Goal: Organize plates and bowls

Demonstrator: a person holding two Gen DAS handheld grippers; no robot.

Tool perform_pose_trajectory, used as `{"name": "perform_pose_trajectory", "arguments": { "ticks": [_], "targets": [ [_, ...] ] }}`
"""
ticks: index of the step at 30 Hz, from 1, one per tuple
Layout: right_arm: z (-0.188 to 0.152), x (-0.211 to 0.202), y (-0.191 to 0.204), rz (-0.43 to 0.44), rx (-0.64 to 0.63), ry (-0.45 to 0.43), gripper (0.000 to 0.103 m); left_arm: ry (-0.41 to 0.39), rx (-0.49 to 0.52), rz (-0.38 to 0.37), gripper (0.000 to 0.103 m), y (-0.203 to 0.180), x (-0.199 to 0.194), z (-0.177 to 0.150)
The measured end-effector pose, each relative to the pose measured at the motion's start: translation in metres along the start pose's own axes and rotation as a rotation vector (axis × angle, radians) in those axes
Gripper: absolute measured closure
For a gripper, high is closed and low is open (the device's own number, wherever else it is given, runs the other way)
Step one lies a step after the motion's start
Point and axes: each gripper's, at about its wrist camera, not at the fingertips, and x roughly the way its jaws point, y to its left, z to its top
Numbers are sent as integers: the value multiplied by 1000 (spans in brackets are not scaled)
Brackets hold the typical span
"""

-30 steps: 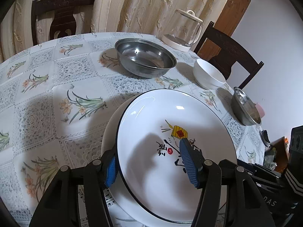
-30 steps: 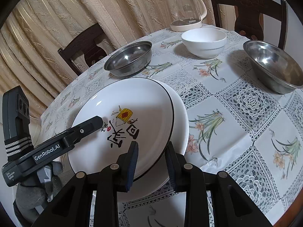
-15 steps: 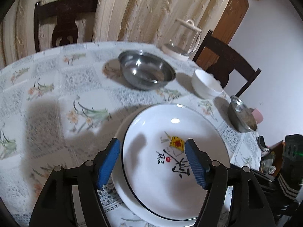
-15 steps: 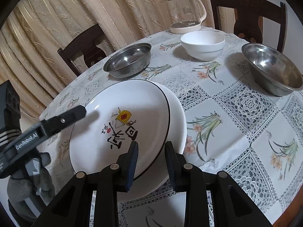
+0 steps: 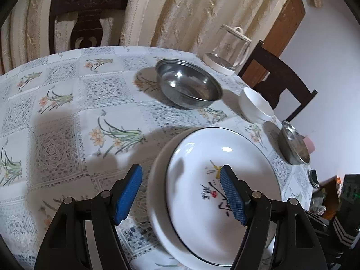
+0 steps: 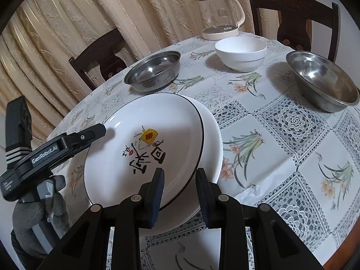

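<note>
The printed plate [image 5: 209, 180] with its thin black rim lies nested on a plain white plate [image 5: 155, 193], on the tablecloth [image 5: 67, 117] nearer than the kettle [image 5: 229, 49]. In the left wrist view the left gripper [image 5: 181, 193] hangs above the plates' left edge, blue pads spread wide, touching nothing. Toward the kettle sit a steel bowl [image 5: 189, 87], a white bowl [image 5: 256, 108] and a second steel bowl [image 5: 292, 144].

From the right wrist, the right gripper [image 6: 180, 189] straddles the printed plate's [image 6: 146, 144] near rim, fingers apart with a visible gap, not pinching. The left gripper [image 6: 99, 130] hovers over that plate's far-left rim, held by a gloved hand [image 6: 38, 220].
</note>
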Motion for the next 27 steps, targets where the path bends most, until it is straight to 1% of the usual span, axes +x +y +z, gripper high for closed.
{"name": "perform_pose_trajectory", "arguments": {
  "ticks": [7, 10, 12, 14, 17, 19, 24, 27],
  "targets": [
    [1, 0, 0, 1, 1, 0, 72, -20, -61, 38, 31, 25, 1, 7],
    [1, 1, -1, 1, 1, 0, 72, -40, -69, 78, 31, 33, 0, 9],
    [1, 1, -1, 2, 2, 1, 72, -54, -65, 113, 31, 37, 1, 10],
    [1, 1, 0, 3, 2, 4, 72, -54, -61, 130, 31, 39, 2, 10],
    [0, 1, 0, 6, 3, 7, 72, -31, -54, 118, 31, 40, 9, 8],
    [0, 1, 0, 7, 5, 7, 72, -30, -38, 134, 31, 38, 11, 6],
    [0, 1, -1, 10, 7, 9, 72, -33, -23, 139, 31, 36, 12, 6],
    [1, 1, -1, 11, 6, 10, 72, -35, -3, 163, 31, 32, 10, 5]
  ]
}}
